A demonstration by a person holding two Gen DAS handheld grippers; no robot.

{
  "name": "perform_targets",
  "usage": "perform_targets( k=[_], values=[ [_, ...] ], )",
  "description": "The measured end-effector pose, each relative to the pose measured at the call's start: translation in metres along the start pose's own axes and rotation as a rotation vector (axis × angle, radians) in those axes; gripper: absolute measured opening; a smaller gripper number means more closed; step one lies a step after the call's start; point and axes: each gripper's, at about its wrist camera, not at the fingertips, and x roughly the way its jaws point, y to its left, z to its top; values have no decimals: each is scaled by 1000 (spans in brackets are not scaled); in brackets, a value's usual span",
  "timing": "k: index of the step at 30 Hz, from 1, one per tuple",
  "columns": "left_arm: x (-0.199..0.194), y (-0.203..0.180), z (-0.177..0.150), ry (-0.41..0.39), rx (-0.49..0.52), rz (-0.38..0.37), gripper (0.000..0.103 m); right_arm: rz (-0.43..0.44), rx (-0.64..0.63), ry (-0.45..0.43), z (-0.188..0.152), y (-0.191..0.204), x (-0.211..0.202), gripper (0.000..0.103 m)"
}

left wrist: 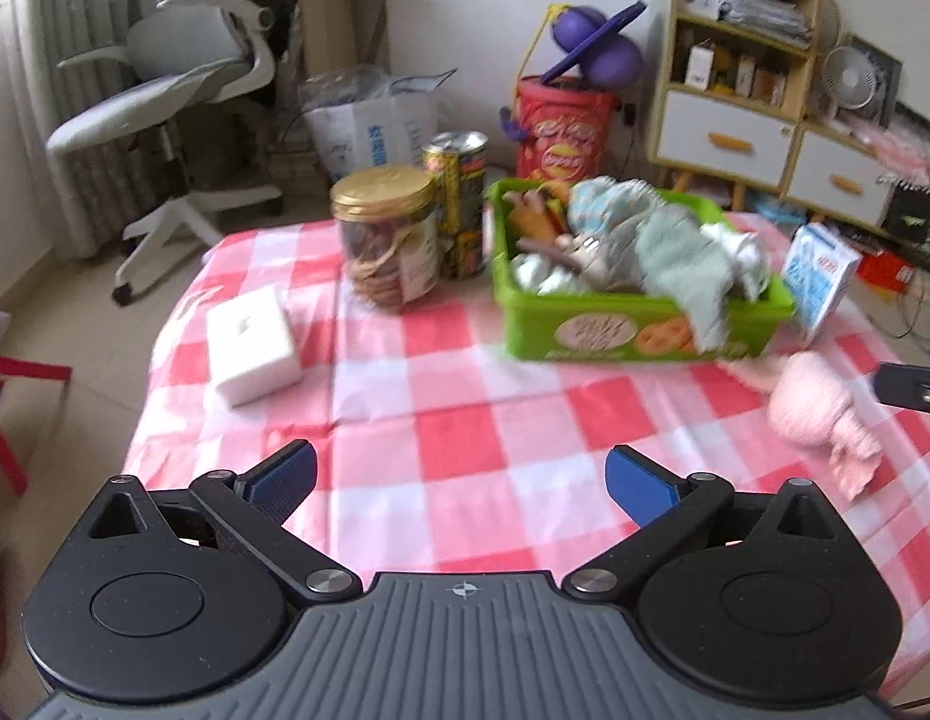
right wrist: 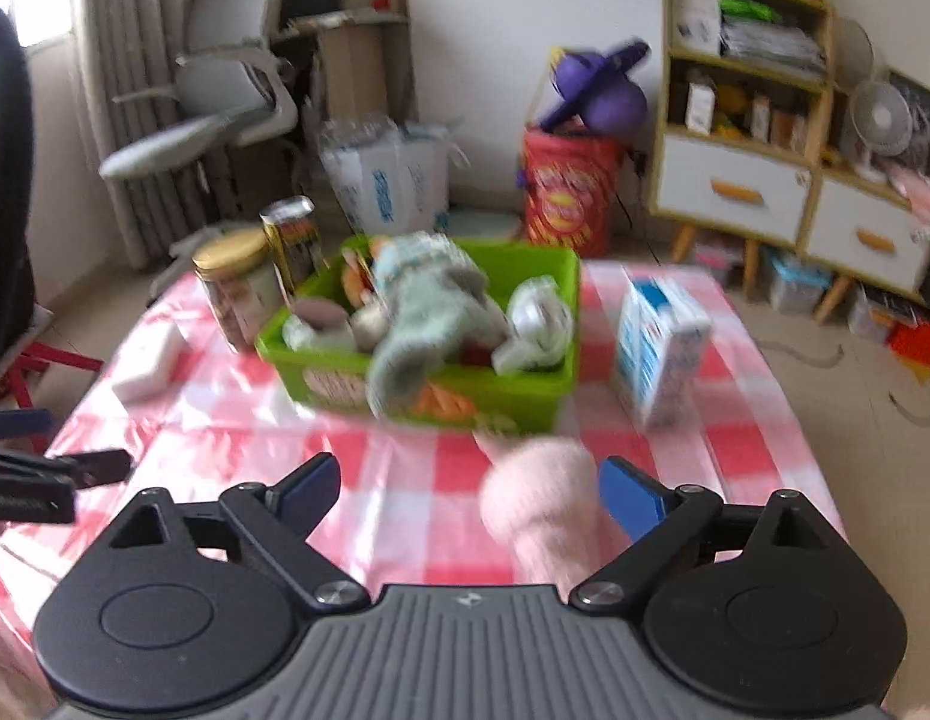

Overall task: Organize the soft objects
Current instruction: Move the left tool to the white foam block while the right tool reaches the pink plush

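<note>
A green basket (left wrist: 525, 324) (right wrist: 525, 402) stands at the back of the red-checked table, filled with several soft cloths and plush toys. A grey-green cloth (left wrist: 699, 282) (right wrist: 417, 330) hangs over its front wall. A pink soft toy (left wrist: 819, 408) (right wrist: 543, 504) lies on the cloth in front of the basket's right end. It sits between the fingers of my right gripper (right wrist: 468, 465), close to the right finger, with a wide gap to the left one; the jaws stand open. My left gripper (left wrist: 459, 456) is open over bare tablecloth, with nothing between its fingers.
A gold-lidded cookie jar (left wrist: 387, 240) and a tall can (left wrist: 459, 204) stand left of the basket. A white box (left wrist: 252, 345) lies near the table's left edge. A blue-white carton (left wrist: 822, 276) (right wrist: 657, 348) stands right of the basket. An office chair and shelves are beyond.
</note>
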Motion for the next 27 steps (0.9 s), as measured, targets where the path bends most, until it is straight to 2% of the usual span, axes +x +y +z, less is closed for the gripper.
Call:
perform_targets(
  k=[5, 14, 23, 27],
  values=[
    [2, 16, -14, 23, -11, 45, 98, -22, 37, 52, -15, -19, 1, 64],
    [25, 38, -36, 81, -11, 110, 98, -86, 17, 120, -40, -34, 17, 64],
    [70, 69, -57, 48, -25, 169, 98, -90, -14, 126, -63, -31, 43, 64],
    [92, 80, -57, 15, -62, 162, 98, -84, -32, 121, -71, -26, 59, 64]
  ],
)
